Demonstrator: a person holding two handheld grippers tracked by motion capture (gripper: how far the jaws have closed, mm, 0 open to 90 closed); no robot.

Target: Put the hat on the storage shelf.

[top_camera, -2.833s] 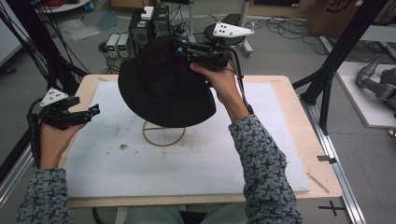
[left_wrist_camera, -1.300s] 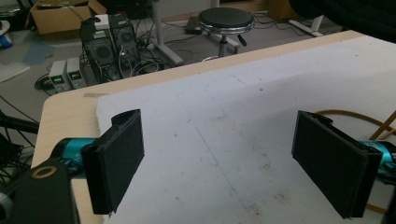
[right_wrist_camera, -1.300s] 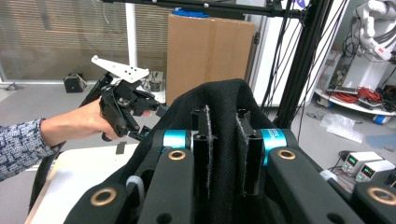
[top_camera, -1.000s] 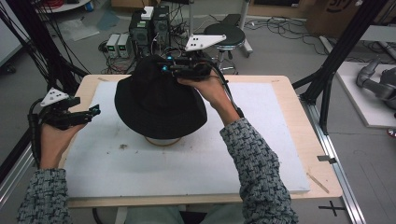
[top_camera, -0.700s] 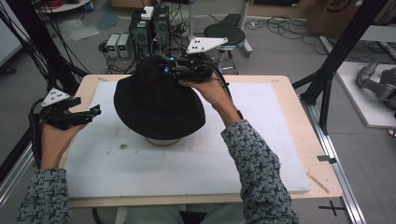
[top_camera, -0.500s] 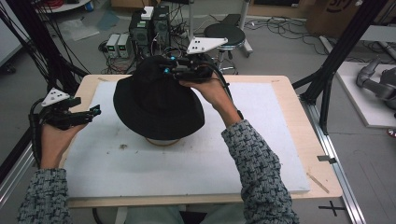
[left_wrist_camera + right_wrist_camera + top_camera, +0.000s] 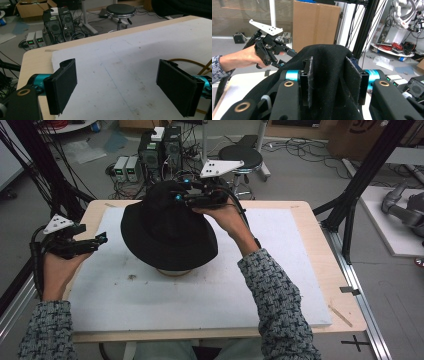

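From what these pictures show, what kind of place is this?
Most likely a robotics or electronics lab: power supplies and computer towers stand on the floor with loose cables, and black metal frame posts surround the wooden table.

The left hand-held gripper (image 7: 102,238) sits level at the person's left, jaws spread wide with nothing between them. The right hand-held gripper (image 7: 176,196) reaches forward on an outstretched arm, its jaws just now opening, cloth still between them.

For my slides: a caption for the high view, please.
Right gripper at the crown of a black hat resting on a stand, jaws just opening; left gripper waits open.
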